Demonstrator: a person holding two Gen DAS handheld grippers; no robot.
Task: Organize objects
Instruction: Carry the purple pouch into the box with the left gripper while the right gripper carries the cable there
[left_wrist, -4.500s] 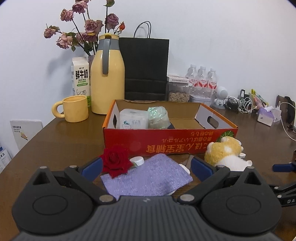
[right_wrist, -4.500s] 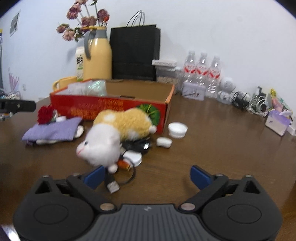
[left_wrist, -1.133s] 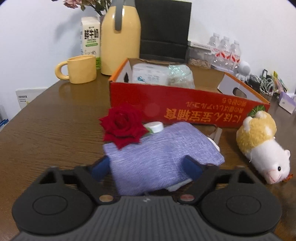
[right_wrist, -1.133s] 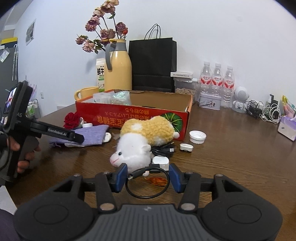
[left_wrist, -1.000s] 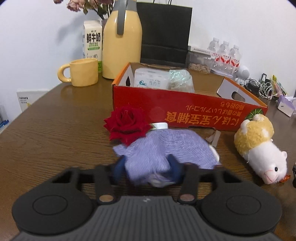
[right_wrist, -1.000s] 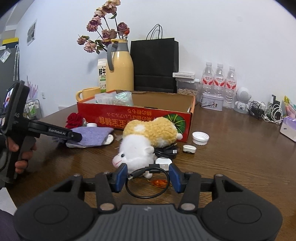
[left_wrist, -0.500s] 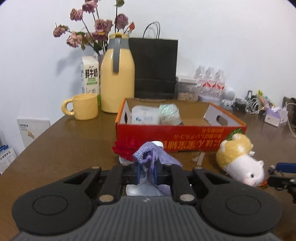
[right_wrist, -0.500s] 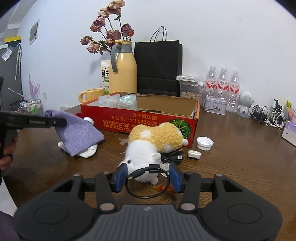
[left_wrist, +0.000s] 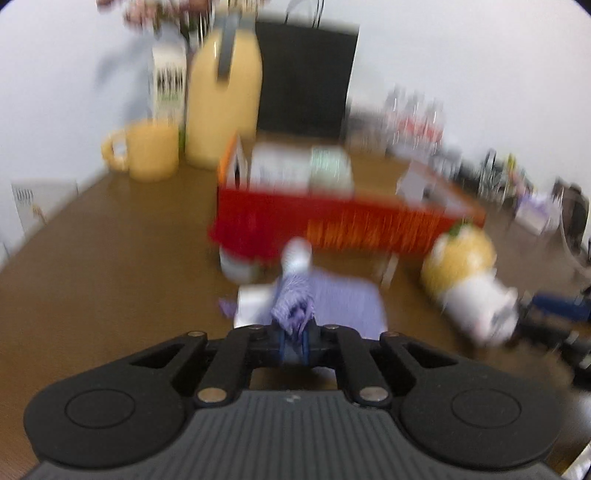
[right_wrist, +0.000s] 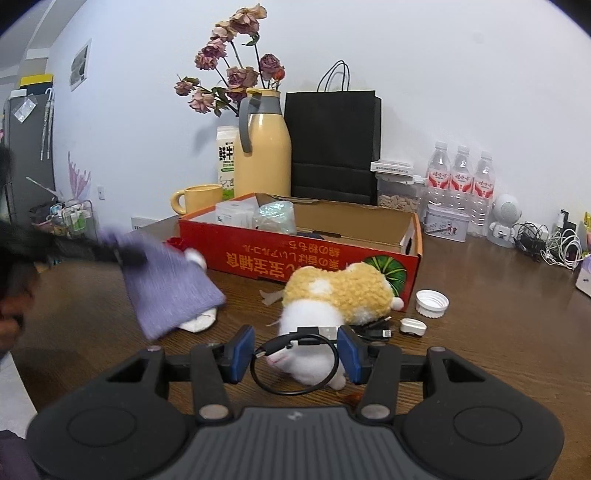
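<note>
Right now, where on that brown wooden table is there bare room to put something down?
Bare wood shows right of the white bottle cap, toward the tangled cables, and left of the red cardboard box, in front of the yellow mug. Crowded: around the plush hamster, and the box's left end.

Box (right_wrist: 317, 254): on the tabletop (right_wrist: 498, 325), mid-scene, a packet (right_wrist: 275, 216) and a small carton (right_wrist: 236, 214) in its left end.
Behind box: jug (right_wrist: 264, 147), paper bag (right_wrist: 334, 144), milk carton (right_wrist: 226, 162), mug (right_wrist: 199, 199) at left.
Right rear: three bottles (right_wrist: 460, 177), a tin (right_wrist: 445, 221) before them.
Before box: plush toy (right_wrist: 332, 295); cap (right_wrist: 432, 302) to its right.
Left of toy: cloth (right_wrist: 170, 284), hanging above the tabletop.
Nearest: looped cable (right_wrist: 295, 363), before the toy.
</note>
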